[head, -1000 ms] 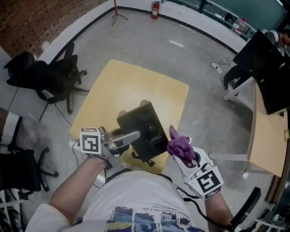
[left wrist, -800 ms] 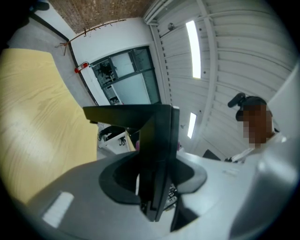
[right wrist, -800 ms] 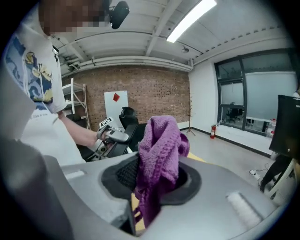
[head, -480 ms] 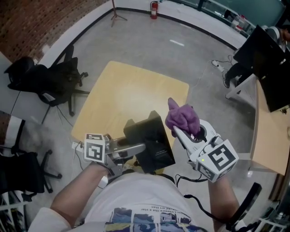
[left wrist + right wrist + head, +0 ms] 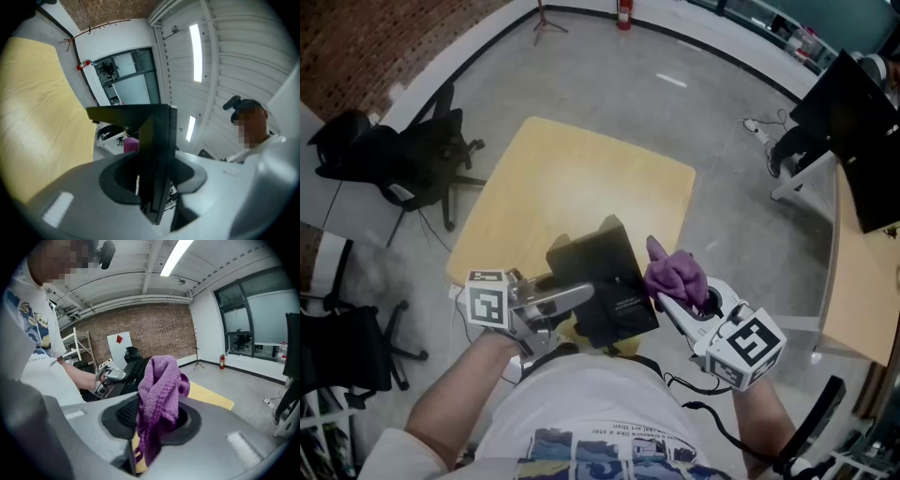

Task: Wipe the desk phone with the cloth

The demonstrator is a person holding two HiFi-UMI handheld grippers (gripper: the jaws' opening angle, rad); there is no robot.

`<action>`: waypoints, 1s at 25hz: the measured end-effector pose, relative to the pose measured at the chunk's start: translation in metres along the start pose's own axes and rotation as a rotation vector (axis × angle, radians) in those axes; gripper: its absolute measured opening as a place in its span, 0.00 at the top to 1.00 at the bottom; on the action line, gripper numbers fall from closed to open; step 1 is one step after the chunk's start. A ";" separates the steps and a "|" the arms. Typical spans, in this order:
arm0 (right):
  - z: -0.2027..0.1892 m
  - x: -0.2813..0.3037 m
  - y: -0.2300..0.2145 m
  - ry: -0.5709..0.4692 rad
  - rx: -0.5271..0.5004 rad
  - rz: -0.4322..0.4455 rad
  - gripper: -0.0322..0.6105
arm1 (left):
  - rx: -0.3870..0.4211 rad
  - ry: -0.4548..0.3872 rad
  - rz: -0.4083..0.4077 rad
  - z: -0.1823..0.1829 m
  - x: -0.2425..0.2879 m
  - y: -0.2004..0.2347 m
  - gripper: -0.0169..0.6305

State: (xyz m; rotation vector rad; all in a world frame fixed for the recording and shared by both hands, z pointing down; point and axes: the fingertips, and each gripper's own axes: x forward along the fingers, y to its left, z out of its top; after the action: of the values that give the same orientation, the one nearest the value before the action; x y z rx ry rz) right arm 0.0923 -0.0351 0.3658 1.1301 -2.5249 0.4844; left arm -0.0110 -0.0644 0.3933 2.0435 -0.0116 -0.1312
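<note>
Left gripper view shows left gripper (image 5: 153,174) clamping desk phone (image 5: 157,136); head view adds right gripper (image 5: 668,302) pinching cloth (image 5: 676,273).

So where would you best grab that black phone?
By its thin left edge, coming in from the left, as the left hand-held gripper does now: the phone looks like a flat slab, so an edge fits between the jaws, and its face stays free for the cloth.
</note>
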 end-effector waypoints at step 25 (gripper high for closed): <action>0.088 -0.016 -0.029 -0.136 -0.130 0.109 0.79 | -0.038 0.077 -0.013 -0.020 0.026 -0.003 0.70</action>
State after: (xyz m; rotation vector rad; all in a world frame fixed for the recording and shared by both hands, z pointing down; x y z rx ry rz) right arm 0.1101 -0.0813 0.2856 1.0141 -2.7017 0.2737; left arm 0.0169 -0.0468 0.3970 2.0098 0.0520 -0.0603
